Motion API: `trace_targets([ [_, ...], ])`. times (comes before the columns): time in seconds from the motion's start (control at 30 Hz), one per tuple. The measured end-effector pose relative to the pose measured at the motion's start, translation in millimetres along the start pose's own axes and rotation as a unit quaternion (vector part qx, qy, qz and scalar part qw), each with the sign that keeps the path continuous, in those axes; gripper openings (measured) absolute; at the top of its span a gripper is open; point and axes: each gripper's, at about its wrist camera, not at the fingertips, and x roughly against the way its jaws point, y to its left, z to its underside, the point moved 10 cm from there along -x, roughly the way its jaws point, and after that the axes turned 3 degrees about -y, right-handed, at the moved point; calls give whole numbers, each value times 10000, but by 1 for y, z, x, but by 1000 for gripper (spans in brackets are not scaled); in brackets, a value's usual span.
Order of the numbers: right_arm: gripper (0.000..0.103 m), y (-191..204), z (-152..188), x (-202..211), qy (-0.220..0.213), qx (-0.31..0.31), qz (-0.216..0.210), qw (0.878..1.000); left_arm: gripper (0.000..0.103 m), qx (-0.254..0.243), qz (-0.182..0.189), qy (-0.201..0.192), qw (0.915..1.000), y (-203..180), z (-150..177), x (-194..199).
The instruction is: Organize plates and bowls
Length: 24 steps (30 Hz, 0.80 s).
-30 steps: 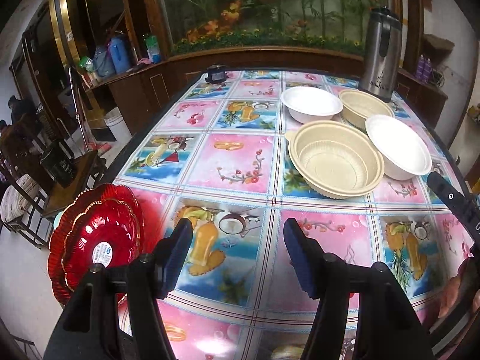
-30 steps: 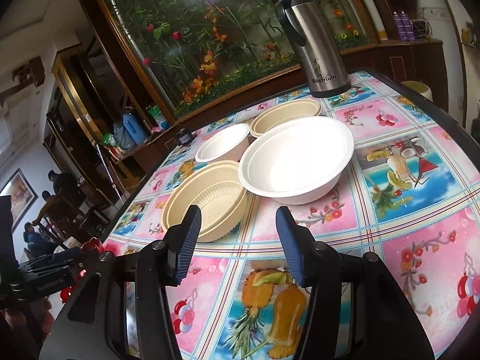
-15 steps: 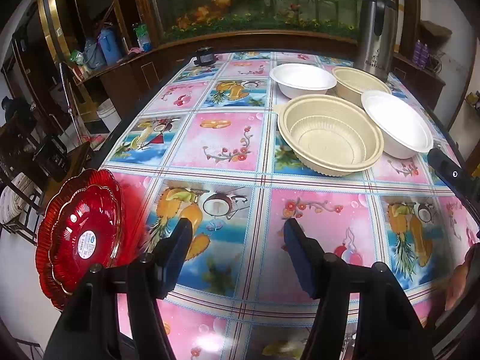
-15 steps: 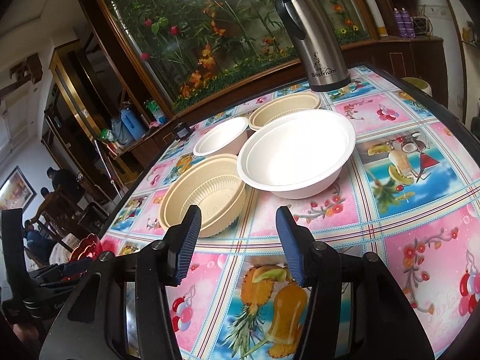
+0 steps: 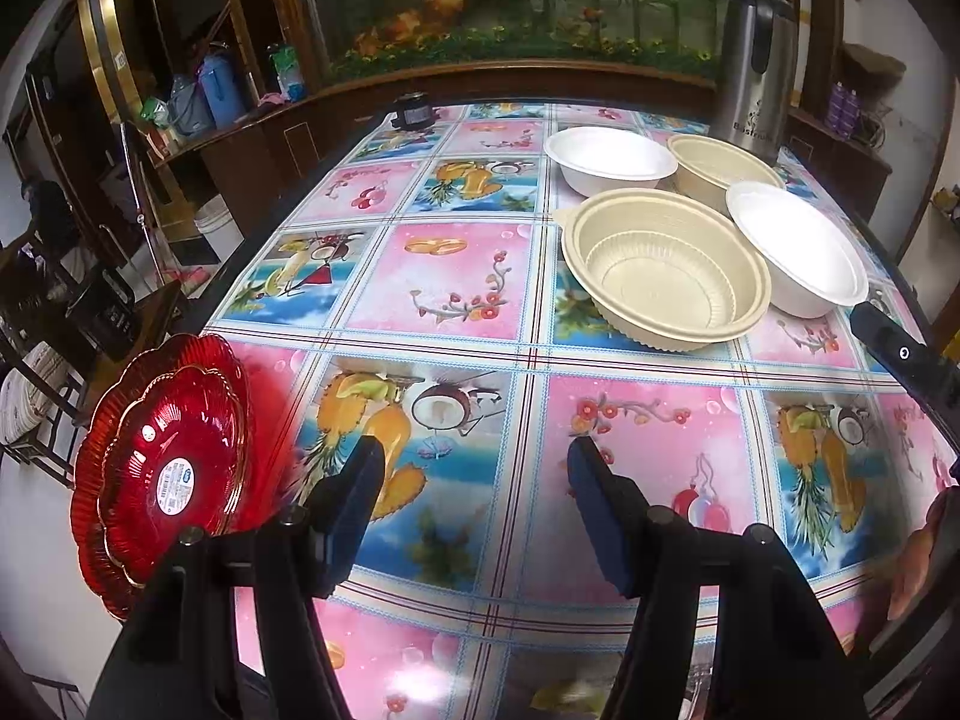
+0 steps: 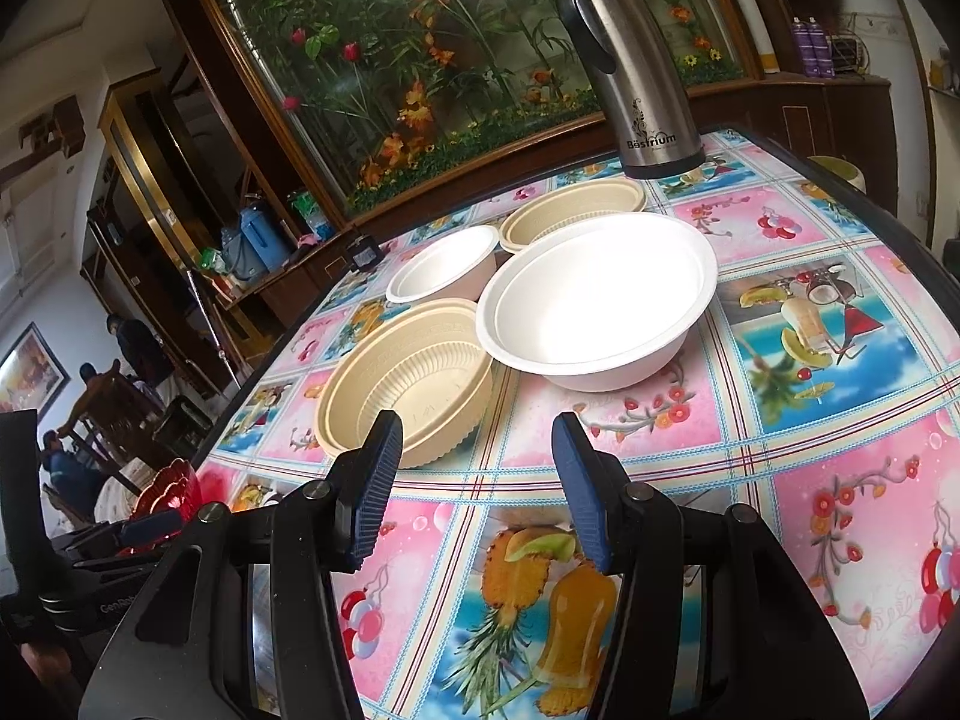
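Two stacked red scalloped plates (image 5: 162, 468) sit at the table's left edge, just left of my left gripper (image 5: 474, 462), which is open and empty above the tablecloth. Farther right stand a ribbed beige bowl (image 5: 666, 276), a white bowl (image 5: 792, 246), a second white bowl (image 5: 609, 159) and a second beige bowl (image 5: 720, 171). My right gripper (image 6: 477, 444) is open and empty, just short of the ribbed beige bowl (image 6: 408, 378) and the large white bowl (image 6: 600, 300). Behind them are the small white bowl (image 6: 444, 264) and the far beige bowl (image 6: 570, 210). The red plates (image 6: 171, 483) show at far left.
A steel thermos (image 6: 636, 66) stands at the table's far right corner, and a small dark object (image 5: 414, 111) at its far edge. The table (image 5: 456, 300) has a bright fruit-print cloth. Wooden cabinets and a planted glass case stand behind. People sit at a distant table (image 6: 90, 396).
The left view has drifted slightly, so the bowls sit a little higher in it. Neither gripper's opening has changed. No plate or bowl has moved.
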Motion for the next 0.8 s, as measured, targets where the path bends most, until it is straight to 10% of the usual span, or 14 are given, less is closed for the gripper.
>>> trace_targets([
  [0.8, 52, 0, 4, -4, 72, 30, 33, 10000, 64, 28, 30, 88, 10000, 2, 4, -5],
])
